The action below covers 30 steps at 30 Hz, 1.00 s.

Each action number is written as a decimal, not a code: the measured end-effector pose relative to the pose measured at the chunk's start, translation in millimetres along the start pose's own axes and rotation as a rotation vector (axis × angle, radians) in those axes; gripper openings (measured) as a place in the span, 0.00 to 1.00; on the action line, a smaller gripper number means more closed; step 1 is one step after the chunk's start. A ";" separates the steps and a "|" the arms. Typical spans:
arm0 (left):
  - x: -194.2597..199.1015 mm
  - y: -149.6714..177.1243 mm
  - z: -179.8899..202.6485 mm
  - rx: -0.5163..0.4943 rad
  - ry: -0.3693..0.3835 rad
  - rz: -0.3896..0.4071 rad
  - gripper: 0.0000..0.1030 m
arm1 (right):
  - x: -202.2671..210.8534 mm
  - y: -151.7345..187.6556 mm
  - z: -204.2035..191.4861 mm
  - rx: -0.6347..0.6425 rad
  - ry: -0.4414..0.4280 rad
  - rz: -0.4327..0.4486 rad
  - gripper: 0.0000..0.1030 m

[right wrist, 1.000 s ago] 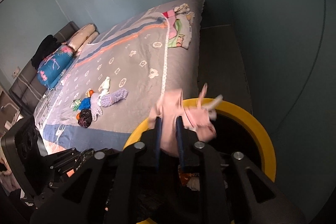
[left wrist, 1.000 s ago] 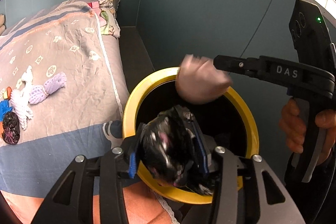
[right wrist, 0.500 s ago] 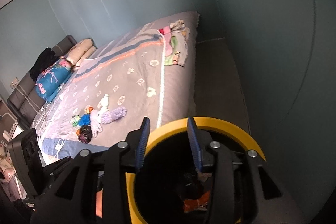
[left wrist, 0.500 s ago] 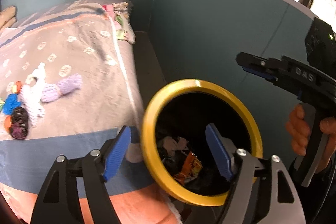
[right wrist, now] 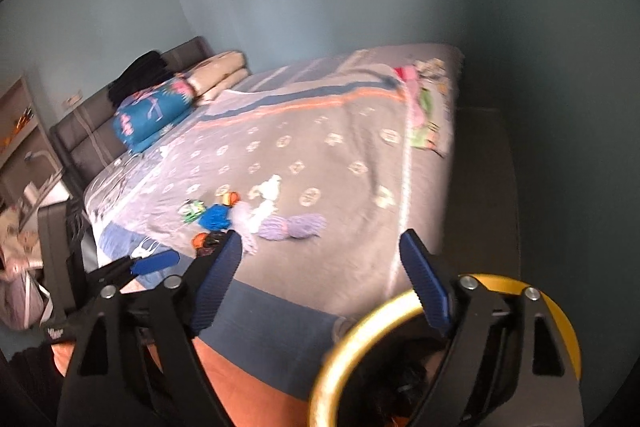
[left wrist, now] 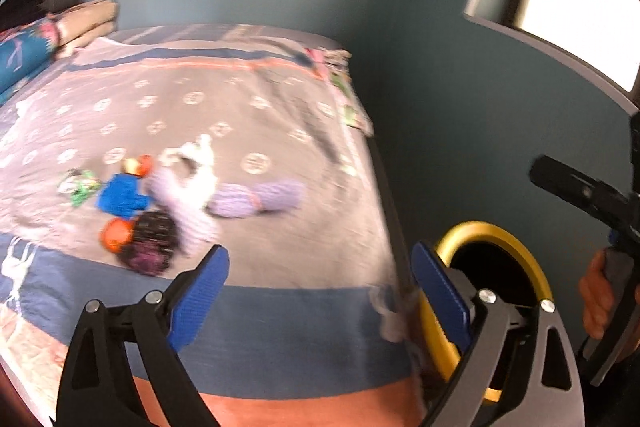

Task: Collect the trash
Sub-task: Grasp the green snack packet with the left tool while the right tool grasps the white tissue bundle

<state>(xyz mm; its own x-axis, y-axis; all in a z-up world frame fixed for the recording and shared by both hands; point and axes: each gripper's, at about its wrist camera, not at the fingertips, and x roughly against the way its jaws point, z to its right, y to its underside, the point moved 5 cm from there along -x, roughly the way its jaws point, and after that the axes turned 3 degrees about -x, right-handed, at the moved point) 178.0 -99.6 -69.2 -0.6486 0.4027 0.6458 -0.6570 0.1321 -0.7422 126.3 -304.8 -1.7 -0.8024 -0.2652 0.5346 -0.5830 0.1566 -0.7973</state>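
Note:
A yellow-rimmed black bin (left wrist: 496, 239) stands beside the bed; it also shows in the right wrist view (right wrist: 360, 323), with dark trash inside. My left gripper (left wrist: 320, 291) is open and empty, above the bed's near edge. My right gripper (right wrist: 320, 279) is open and empty, above the bed and the bin rim. A cluster of trash lies on the bedspread: a purple bundle (left wrist: 260, 197), a white piece (left wrist: 196, 167), a blue piece (left wrist: 122, 195), a dark wrapper (left wrist: 150, 241), an orange piece (left wrist: 114, 235) and a green wrapper (left wrist: 78, 185). The same cluster (right wrist: 256, 217) shows in the right wrist view.
The bed (right wrist: 320, 147) has a grey patterned spread. Pillows (right wrist: 160, 111) lie at the headboard. Colourful cloth (right wrist: 424, 103) lies at the far corner. A teal wall (left wrist: 440, 107) runs close along the bed, with a narrow floor strip (right wrist: 480, 187) between them. The other gripper's body (left wrist: 592, 199) is at the right.
Both grippers dropped their trash into the bin and opened. Both have since swung left, away from the bin and toward the trash cluster on the bed.

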 end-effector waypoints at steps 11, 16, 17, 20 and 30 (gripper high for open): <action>7.7 -18.2 -129.7 0.097 -0.218 0.053 0.90 | -101.6 -10.8 -74.0 0.110 -0.066 -0.081 0.83; -2.9 -21.0 -184.5 0.140 -0.298 0.034 0.90 | -156.9 -12.4 -83.3 0.110 -0.054 -0.148 0.83; -6.5 -22.1 -195.5 0.141 -0.315 0.031 0.90 | -169.8 -11.5 -84.3 0.110 -0.051 -0.164 0.83; -17.2 -26.0 -222.0 0.130 -0.358 0.021 0.90 | -208.0 -12.4 -89.0 0.132 -0.030 -0.199 0.83; -59.2 -27.3 -311.7 0.147 -0.446 -0.052 0.90 | -320.7 -14.2 -91.7 0.102 0.022 -0.335 0.83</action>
<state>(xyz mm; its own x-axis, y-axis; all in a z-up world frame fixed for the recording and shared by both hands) 354.2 155.3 -143.0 -0.6943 -0.0341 0.7189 -0.7193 -0.0005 -0.6947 380.2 -134.7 -136.1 -0.5715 -0.2652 0.7766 -0.7997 -0.0321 -0.5995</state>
